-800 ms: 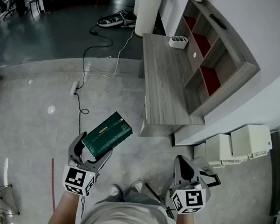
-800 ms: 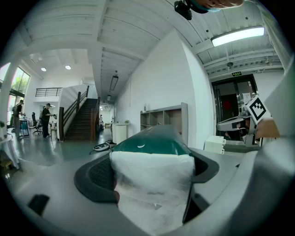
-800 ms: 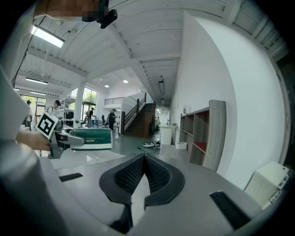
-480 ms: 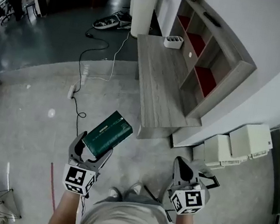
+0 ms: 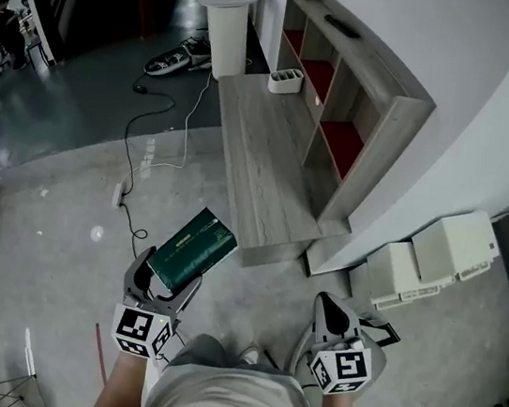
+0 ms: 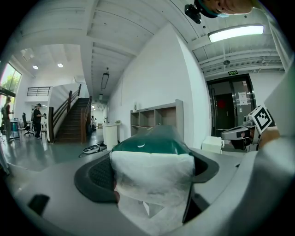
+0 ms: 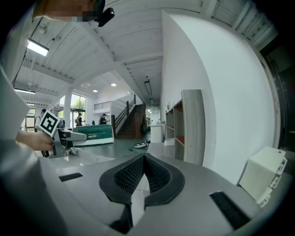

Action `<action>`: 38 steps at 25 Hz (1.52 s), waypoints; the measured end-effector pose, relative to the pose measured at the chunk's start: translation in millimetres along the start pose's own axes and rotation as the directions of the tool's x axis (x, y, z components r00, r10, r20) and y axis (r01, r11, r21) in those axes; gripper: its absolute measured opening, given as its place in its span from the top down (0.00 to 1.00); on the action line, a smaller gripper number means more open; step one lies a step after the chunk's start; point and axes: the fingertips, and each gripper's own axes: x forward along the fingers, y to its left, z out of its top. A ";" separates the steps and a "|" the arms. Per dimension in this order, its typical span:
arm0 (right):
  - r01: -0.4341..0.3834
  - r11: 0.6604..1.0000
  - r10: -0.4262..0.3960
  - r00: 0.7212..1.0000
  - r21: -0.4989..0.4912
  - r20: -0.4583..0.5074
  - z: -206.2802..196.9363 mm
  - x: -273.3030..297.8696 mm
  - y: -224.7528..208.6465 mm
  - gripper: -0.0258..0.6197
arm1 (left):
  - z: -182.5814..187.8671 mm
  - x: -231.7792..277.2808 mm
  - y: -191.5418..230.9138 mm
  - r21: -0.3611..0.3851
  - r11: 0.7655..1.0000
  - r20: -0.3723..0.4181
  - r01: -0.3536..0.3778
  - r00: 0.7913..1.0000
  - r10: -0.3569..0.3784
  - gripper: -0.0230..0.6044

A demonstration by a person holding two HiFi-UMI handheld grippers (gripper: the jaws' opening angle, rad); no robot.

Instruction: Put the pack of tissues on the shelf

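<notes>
The left gripper (image 5: 164, 277) is clamped on the near end of the green pack of tissues (image 5: 193, 248), held above the floor (image 5: 64, 207). Beside it, the right gripper (image 5: 331, 312) has its jaws together and empty. Farther ahead stands the low wooden worktop (image 5: 258, 165), and behind it, against the wall, the shelf (image 5: 382, 141).

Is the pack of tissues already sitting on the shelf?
No, the pack of tissues is gripped in the left tongs over the floor, apart from the shelf.
</notes>
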 end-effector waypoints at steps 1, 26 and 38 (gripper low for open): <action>0.007 1.000 -0.007 1.000 0.010 -0.004 -2.3 1.0 -5.9 0.92 | 0.5 8.1 -1.5 -0.004 1.000 -0.003 0.003 1.000 -0.003 0.22; 0.243 0.968 -0.239 0.968 0.054 -0.075 48.1 257.3 -59.7 0.92 | 20.3 312.9 158.6 -0.071 0.960 -0.031 0.269 0.962 -0.272 0.23; 0.316 0.947 -0.309 0.945 0.060 -0.106 49.0 292.8 -112.1 0.92 | 35.4 400.3 117.6 -0.050 0.907 -0.036 0.418 0.907 -0.420 0.23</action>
